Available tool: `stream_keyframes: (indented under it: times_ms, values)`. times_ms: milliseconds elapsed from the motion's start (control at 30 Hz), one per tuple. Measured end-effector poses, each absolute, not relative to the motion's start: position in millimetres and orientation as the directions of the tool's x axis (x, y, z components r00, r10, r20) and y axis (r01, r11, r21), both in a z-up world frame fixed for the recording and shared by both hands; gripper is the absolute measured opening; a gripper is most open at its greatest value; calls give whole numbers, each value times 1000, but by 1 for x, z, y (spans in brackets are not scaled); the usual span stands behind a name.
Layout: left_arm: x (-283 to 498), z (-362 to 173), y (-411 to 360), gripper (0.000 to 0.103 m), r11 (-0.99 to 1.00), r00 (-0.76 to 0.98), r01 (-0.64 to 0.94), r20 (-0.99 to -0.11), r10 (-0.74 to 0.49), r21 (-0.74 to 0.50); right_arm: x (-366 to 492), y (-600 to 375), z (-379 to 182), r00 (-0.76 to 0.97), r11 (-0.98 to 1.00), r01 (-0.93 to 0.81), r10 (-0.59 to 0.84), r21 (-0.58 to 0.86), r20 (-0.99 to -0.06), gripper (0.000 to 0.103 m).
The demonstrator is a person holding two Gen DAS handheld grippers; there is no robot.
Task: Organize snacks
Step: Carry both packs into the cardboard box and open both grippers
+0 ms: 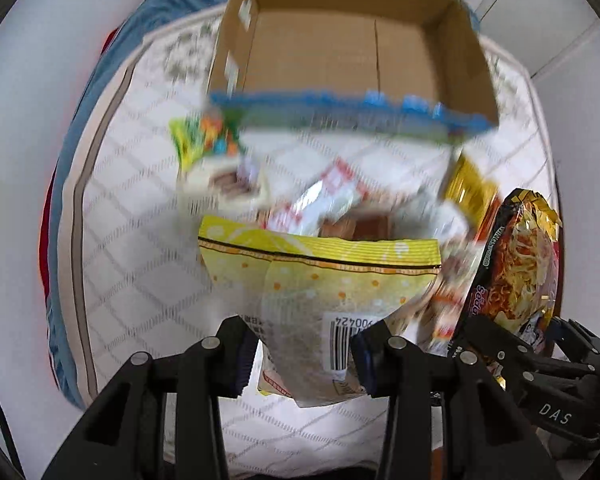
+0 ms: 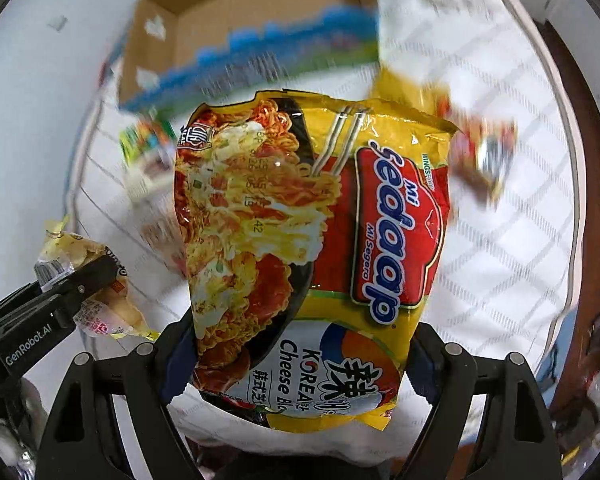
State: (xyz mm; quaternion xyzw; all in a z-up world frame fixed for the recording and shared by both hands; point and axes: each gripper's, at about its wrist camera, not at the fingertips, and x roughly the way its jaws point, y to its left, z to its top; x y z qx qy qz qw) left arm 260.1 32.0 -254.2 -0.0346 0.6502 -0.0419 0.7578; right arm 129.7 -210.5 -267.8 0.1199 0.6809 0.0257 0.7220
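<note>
My left gripper [image 1: 304, 354] is shut on a pale yellow snack bag [image 1: 320, 280] with a barcode, held above the quilt. My right gripper [image 2: 300, 360] is shut on a yellow and red Sedaap noodle packet [image 2: 312, 248], also held up. The noodle packet also shows at the right of the left wrist view [image 1: 512, 268], and the yellow bag at the left of the right wrist view [image 2: 96, 280]. An open, empty cardboard box [image 1: 340, 48] stands ahead of both grippers; it also shows in the right wrist view [image 2: 220, 20]. Several blurred snack packets [image 1: 300, 196] lie between the box and the grippers.
A white quilted mat [image 1: 140, 220] covers the surface, with a blue blanket [image 1: 84, 120] along its left edge. A gold packet [image 1: 468, 188] lies right of the pile. A dark wooden edge [image 2: 580, 200] runs along the right. White walls surround the bed.
</note>
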Motion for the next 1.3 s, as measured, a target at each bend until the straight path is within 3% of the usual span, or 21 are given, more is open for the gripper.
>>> stream_keyframes:
  times_ms: [233, 367, 700, 1033, 1167, 1300]
  values:
    - [375, -244, 16, 38, 986, 194, 25, -966, -169, -167, 199, -246, -194, 206, 980, 70, 170, 188, -964, 88]
    - [442, -255, 7, 38, 981, 159, 19, -968, -195, -194, 253, -252, -186, 248, 987, 35, 142, 155, -958, 88]
    - [566, -312, 1, 38, 979, 88, 14, -975, -204, -203, 345, -251, -237, 201, 999, -41, 39, 32, -979, 88]
    - [605, -335, -9, 41, 982, 89, 60, -979, -183, -178, 411, -217, -299, 135, 999, -37, -9, -14, -991, 88]
    - [609, -338, -12, 90, 980, 103, 61, -976, -194, -188, 420, -226, -315, 105, 999, -20, -42, -45, -994, 94]
    - [612, -336, -6, 92, 982, 125, 45, -974, -190, -186, 415, -245, -306, 116, 999, -10, -35, -37, -993, 96]
